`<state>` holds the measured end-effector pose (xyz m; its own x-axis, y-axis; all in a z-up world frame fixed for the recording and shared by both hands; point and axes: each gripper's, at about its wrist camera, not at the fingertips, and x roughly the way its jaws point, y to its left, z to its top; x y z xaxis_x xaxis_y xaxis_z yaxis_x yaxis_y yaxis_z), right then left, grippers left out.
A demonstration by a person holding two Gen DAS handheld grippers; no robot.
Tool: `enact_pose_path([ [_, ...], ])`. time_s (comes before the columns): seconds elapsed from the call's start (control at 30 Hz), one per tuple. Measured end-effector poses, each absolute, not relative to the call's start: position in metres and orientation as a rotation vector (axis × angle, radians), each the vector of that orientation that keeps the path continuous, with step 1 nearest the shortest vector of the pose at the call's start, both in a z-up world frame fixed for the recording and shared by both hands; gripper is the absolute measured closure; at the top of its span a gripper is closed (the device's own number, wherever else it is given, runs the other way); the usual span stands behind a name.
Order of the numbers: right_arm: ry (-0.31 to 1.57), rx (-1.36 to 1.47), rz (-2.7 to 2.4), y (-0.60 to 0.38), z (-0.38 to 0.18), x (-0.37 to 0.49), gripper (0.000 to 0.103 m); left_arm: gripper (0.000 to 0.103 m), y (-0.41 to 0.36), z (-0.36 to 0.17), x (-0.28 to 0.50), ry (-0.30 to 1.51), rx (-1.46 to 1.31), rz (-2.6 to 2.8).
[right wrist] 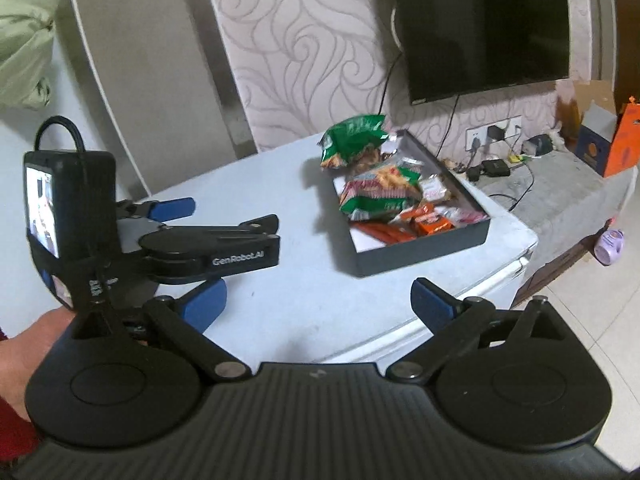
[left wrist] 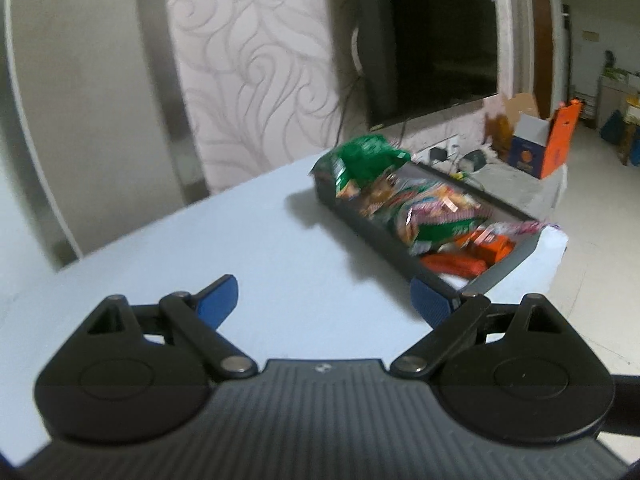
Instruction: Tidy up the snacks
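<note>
Both wrist cams face snack tray [right wrist: 420, 258], near, overlapping.

A dark television [right wrist: 484, 28] hangs at one o'clock on swirl-patterned wallpaper [right wrist: 304, 40], plugs fill the wall socket [right wrist: 494, 130] beneath, and an orange-and-blue carton [right wrist: 608, 144] sits at three o'clock.

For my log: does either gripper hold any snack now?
No. Left gripper and right gripper are open and empty; snacks lie in the box.
</note>
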<state>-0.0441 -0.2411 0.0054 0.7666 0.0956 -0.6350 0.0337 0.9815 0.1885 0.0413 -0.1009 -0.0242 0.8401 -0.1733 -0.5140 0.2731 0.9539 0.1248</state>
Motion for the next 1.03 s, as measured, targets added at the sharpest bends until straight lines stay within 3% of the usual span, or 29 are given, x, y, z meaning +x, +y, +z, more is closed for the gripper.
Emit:
enact_pose_path([
  [1.03,0.715,0.154,0.130,-0.233,0.001,-0.018,0.002,0.011,-0.081,-0.022,0.052,0.518,0.150,-0.128],
])
